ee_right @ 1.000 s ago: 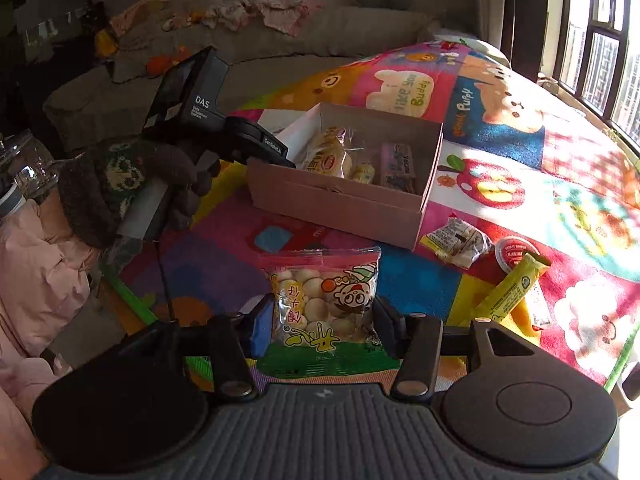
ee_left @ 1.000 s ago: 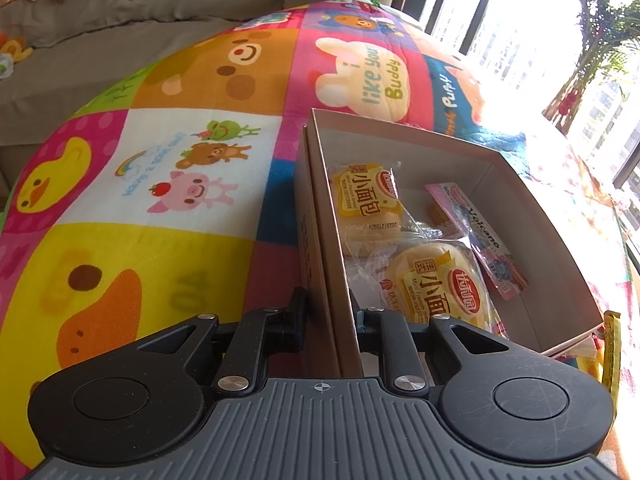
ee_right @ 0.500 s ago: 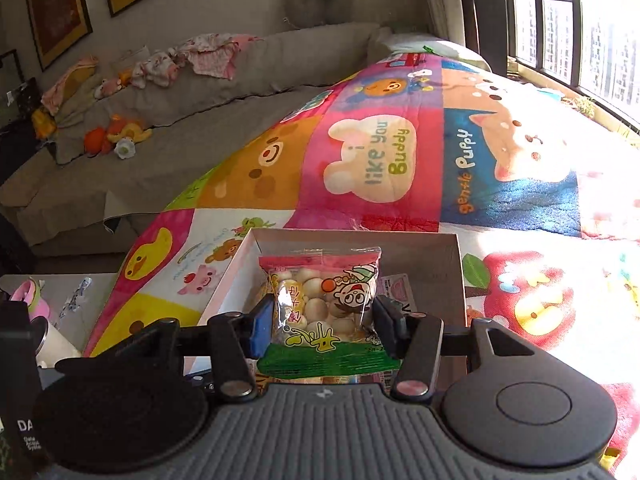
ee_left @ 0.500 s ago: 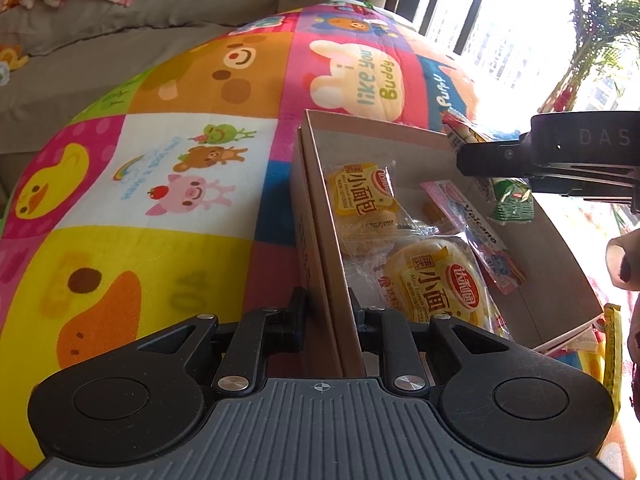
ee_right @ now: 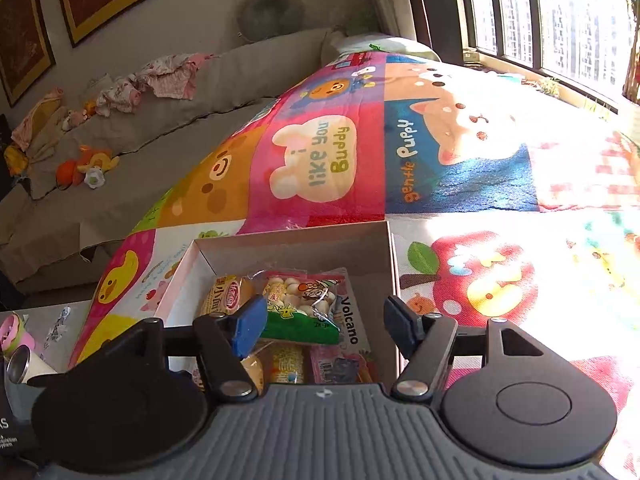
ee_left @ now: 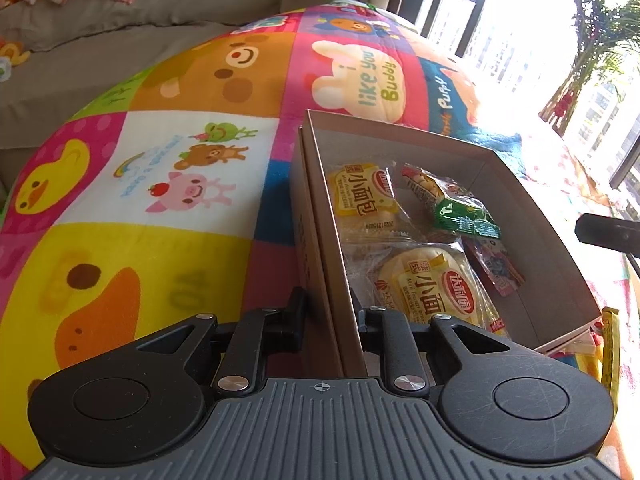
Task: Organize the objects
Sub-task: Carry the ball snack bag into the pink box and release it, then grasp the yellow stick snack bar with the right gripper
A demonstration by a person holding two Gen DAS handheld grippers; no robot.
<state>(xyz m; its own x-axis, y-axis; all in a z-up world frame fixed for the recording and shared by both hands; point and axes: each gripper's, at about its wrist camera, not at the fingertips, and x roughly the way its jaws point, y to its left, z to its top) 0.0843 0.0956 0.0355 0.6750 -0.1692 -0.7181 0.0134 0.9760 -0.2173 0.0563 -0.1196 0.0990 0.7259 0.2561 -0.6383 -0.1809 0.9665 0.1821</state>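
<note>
Right hand-held gripper [ee_right: 326, 322] now spread, snack bag [ee_right: 302, 304] released, lying in box [ee_left: 532, 216] at frame centre. Left hand-held gripper [ee_left: 329, 314] stays pinching box wall.

Matt cardboard box [ee_left: 532, 216], glossy plastic snack packets [ee_left: 450, 204], soft printed cloth mat [ee_left: 160, 208]

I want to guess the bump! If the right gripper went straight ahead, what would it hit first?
Probably the clear bag of round white snacks with a green bottom lying in the pink cardboard box. The open right gripper points at it, though depth is hard to judge.
</note>
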